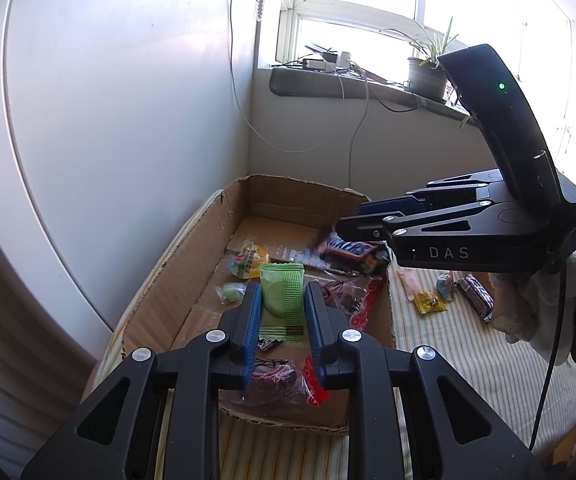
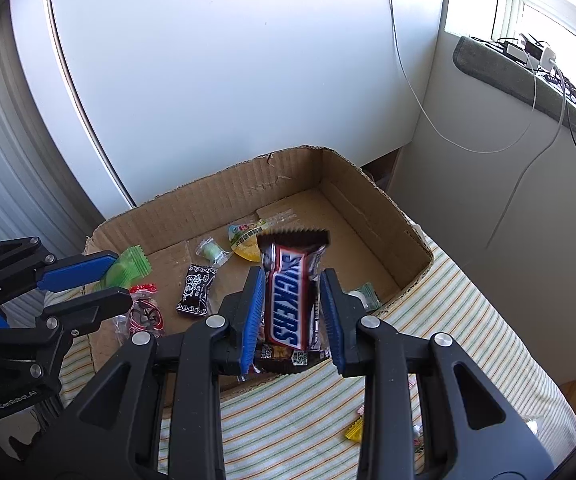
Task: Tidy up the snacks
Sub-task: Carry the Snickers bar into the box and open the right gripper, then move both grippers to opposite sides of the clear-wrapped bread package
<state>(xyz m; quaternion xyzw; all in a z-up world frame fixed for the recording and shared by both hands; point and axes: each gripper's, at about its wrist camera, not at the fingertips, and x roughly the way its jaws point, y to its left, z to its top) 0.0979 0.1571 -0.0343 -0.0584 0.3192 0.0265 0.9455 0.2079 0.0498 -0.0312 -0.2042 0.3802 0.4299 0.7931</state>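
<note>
My left gripper (image 1: 282,288) is shut on a green wafer packet (image 1: 281,300), held upright over the near half of an open cardboard box (image 1: 300,182). In the right wrist view that same gripper (image 2: 121,278) and its green packet (image 2: 127,268) hang over the box's left edge. My right gripper (image 2: 292,274) is shut on a Snickers bar (image 2: 292,300), standing on end above the box's (image 2: 215,184) front right part. From the left wrist view the right gripper (image 1: 348,224) comes in from the right with the Snickers bar (image 1: 348,252) below its fingers.
Inside the box lie a yellow-green gummy pack (image 2: 247,240), a small green candy (image 2: 211,250), a black-and-white packet (image 2: 195,290) and red-trimmed clear wrappers (image 2: 145,312). On the striped cloth (image 1: 448,360) to the right are a yellow candy (image 1: 430,302) and a dark bar (image 1: 478,294). A white wall stands behind.
</note>
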